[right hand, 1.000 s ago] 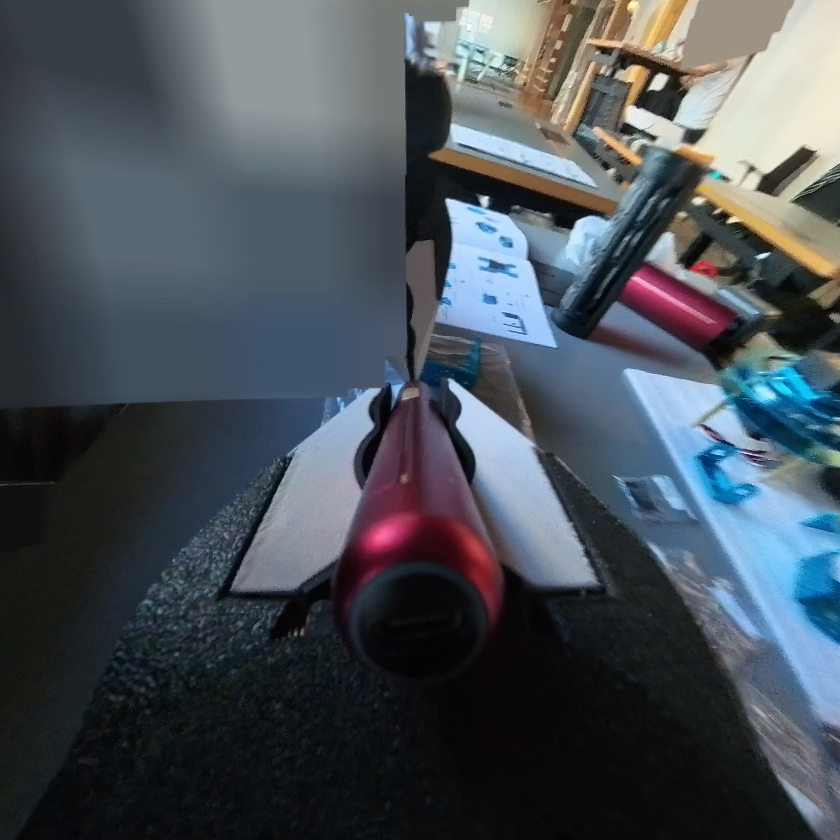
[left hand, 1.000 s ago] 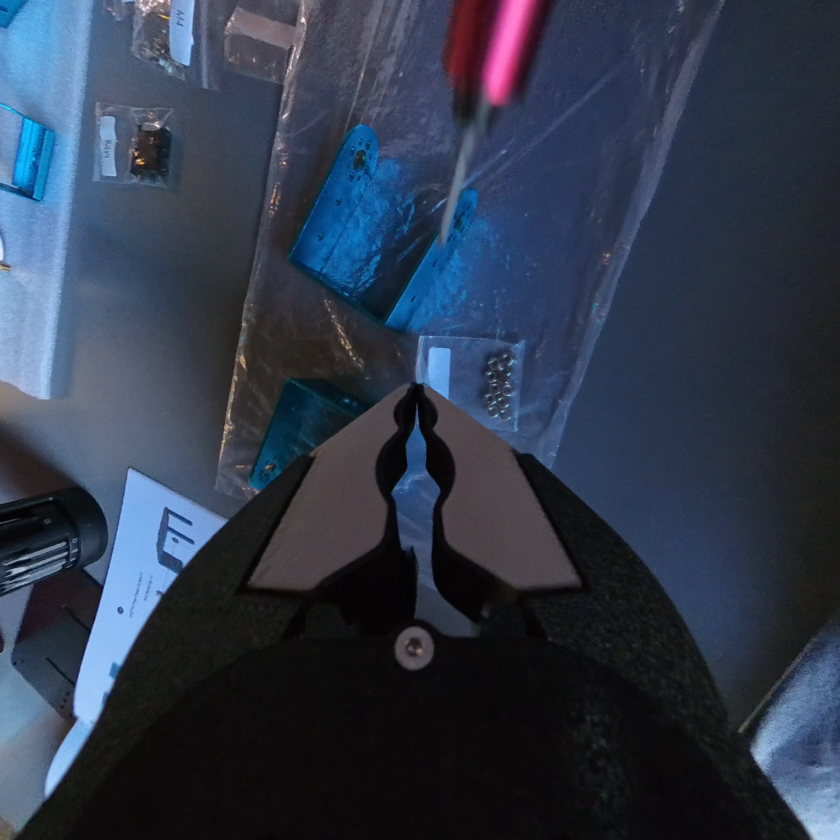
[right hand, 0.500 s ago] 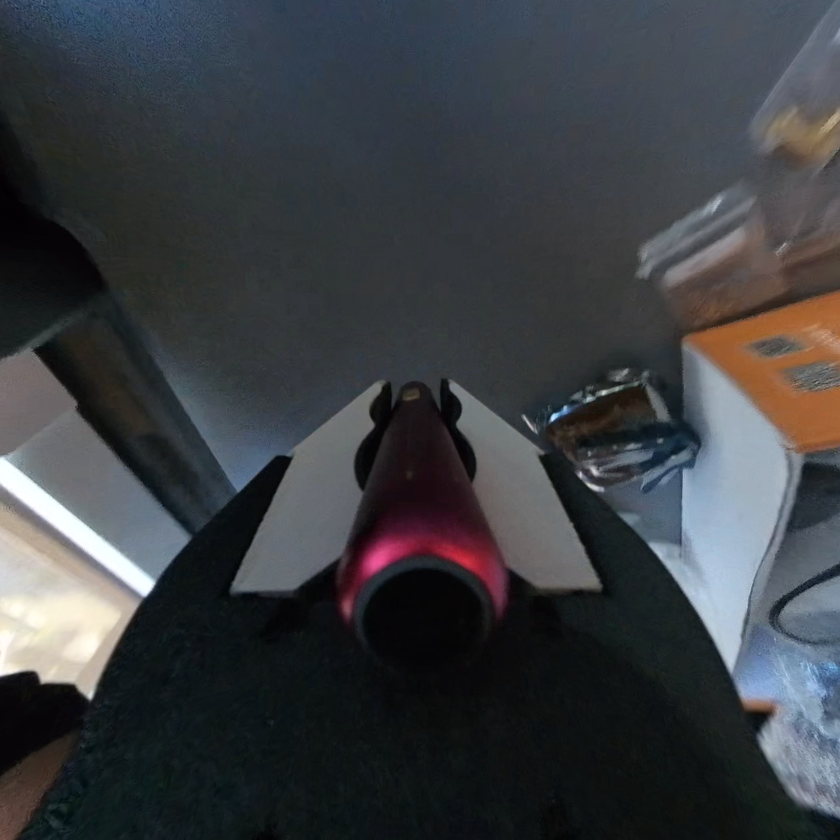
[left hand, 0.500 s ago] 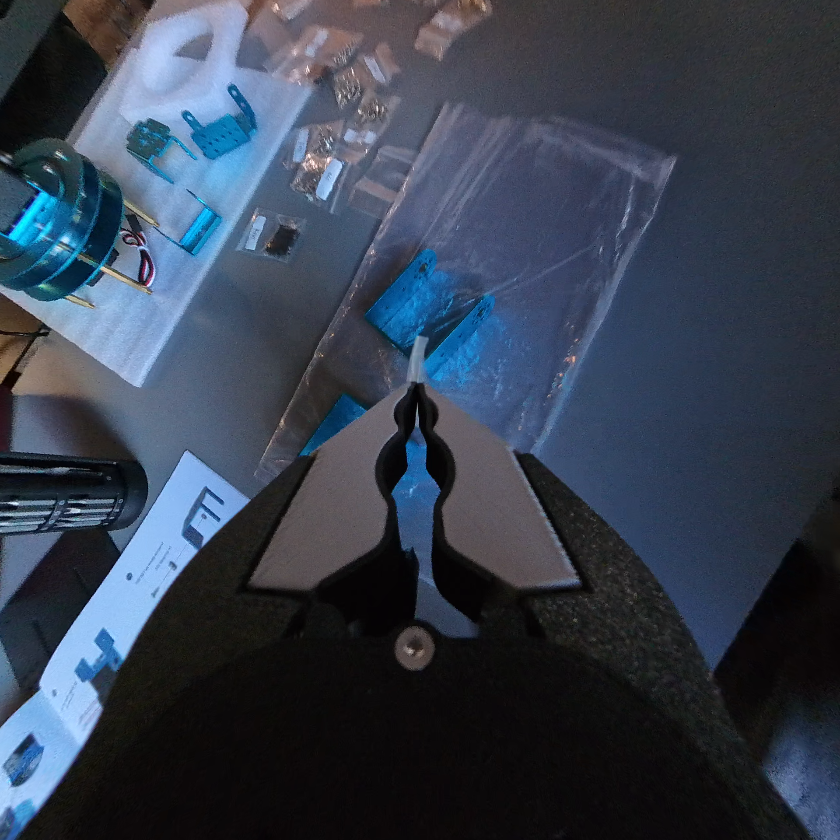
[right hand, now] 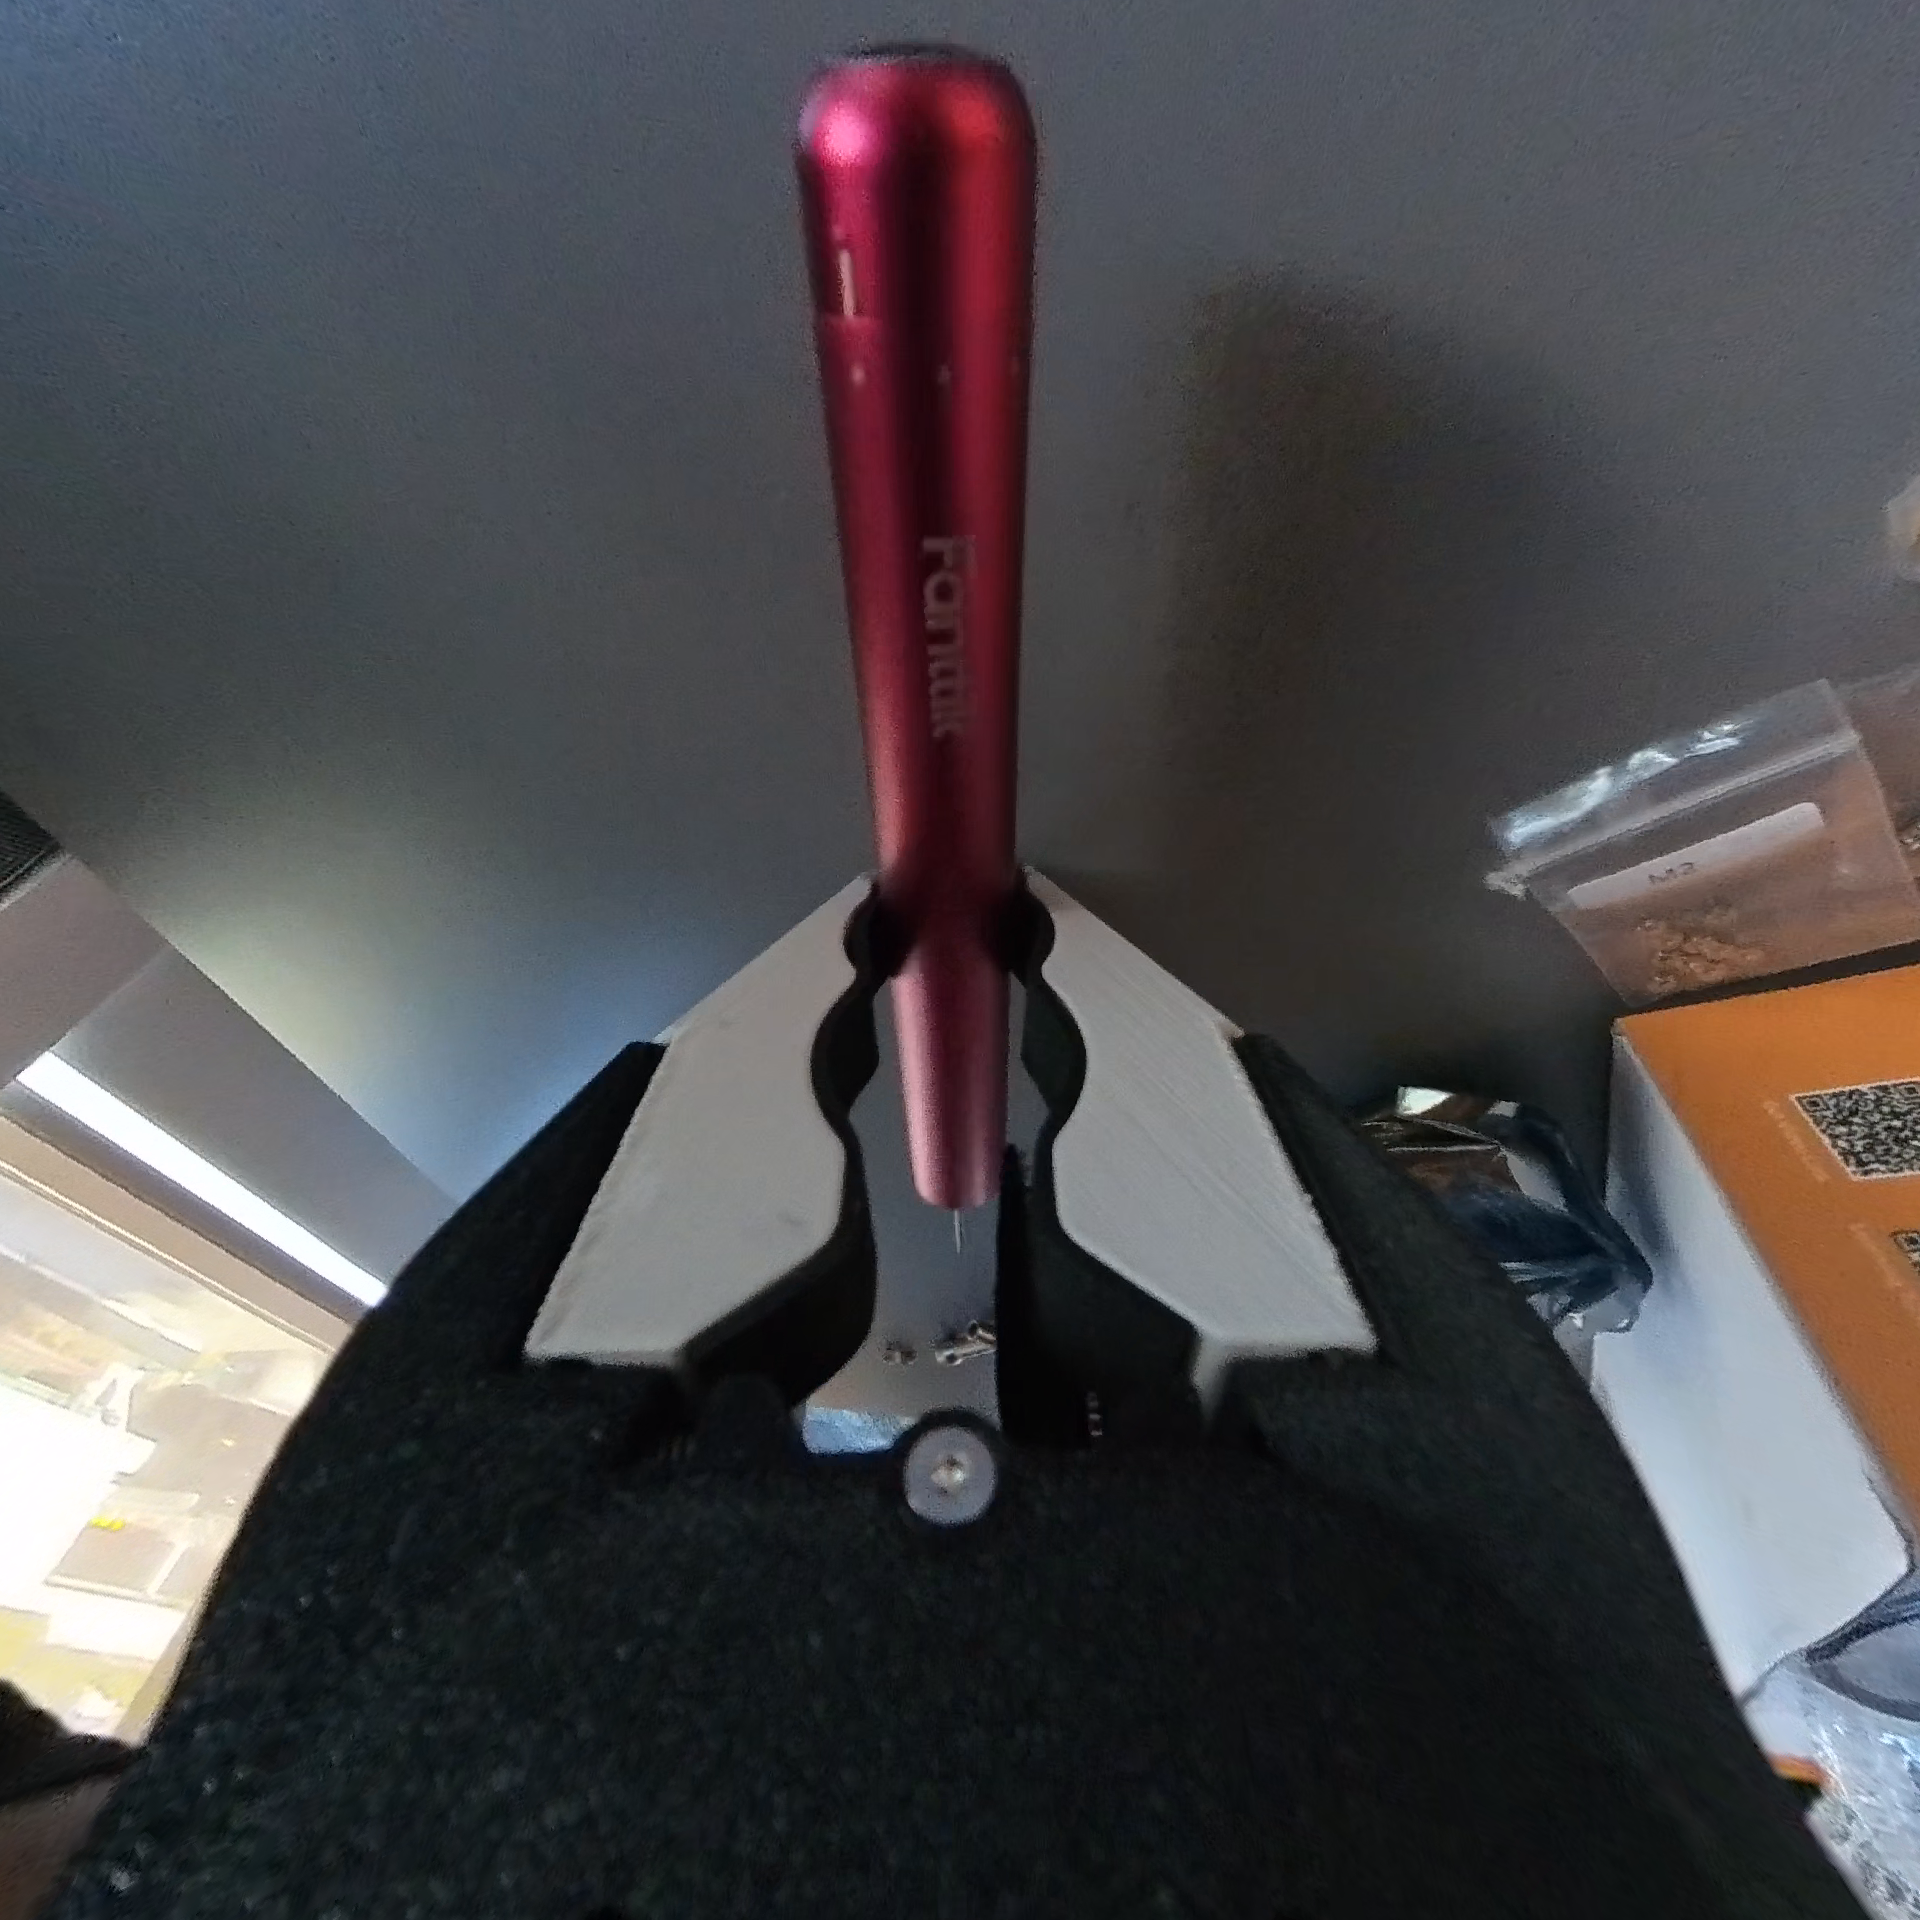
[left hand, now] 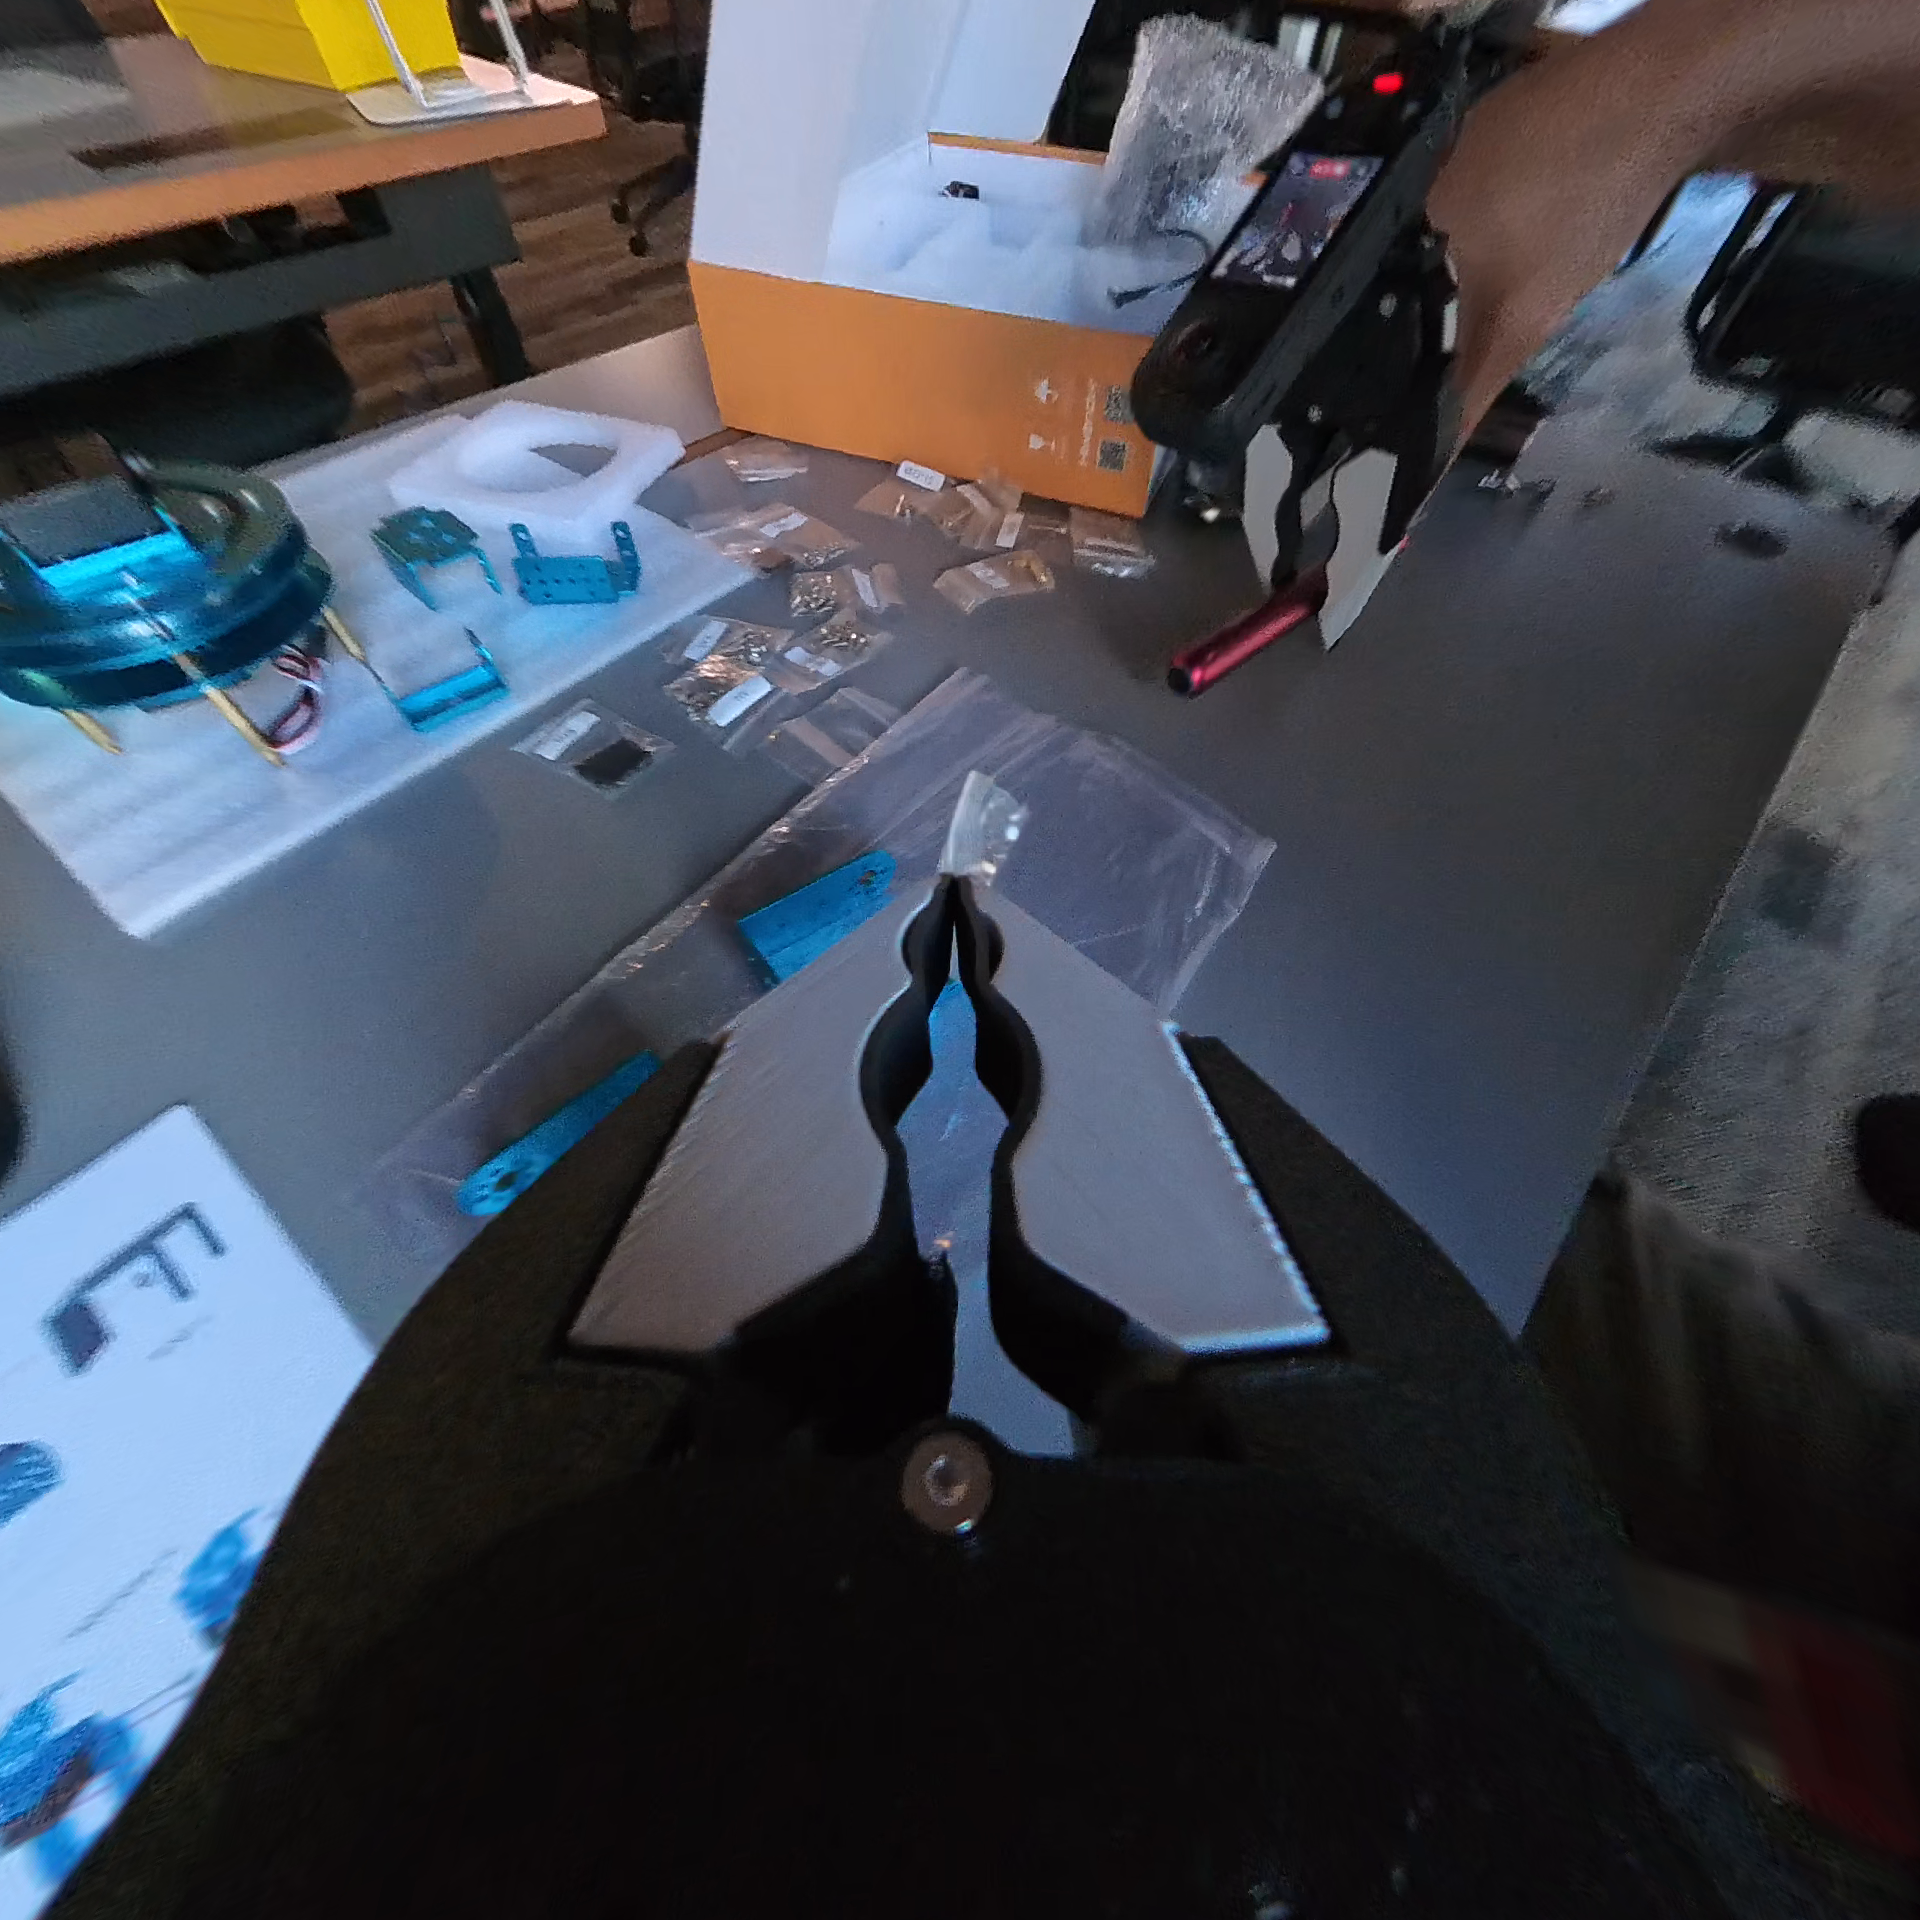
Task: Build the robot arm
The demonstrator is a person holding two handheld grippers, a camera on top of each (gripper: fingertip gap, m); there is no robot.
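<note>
My left gripper point(left hand: 954, 896) is shut on the corner of a small clear bag of tiny nuts point(left hand: 982, 826) and holds it above a large clear plastic bag point(left hand: 1122, 862) on the grey table. Blue metal brackets point(left hand: 821, 914) lie in that large bag. My right gripper point(right hand: 948, 920) is shut on the narrow front part of a red screwdriver point(right hand: 914, 468). Its thick butt end points away from the camera, its thin bit toward it. In the left wrist view the right gripper point(left hand: 1335, 592) is at the far right, with the screwdriver point(left hand: 1242, 639) angled down to the table.
An orange and white box point(left hand: 914, 364) stands at the back, also in the right wrist view point(right hand: 1766, 1143). Several small bags of screws point(left hand: 810, 634) lie before it. A white foam sheet point(left hand: 208, 790) at the left carries blue parts and a round blue assembly point(left hand: 135, 603). A printed sheet point(left hand: 135, 1351) lies near left. My right fingertips sit around 35 centimetres from my left ones.
My left gripper has risen and tilted up, lifting the small bag off the large one. The screwdriver's butt faced the right camera before; now it points away, low over the table.
</note>
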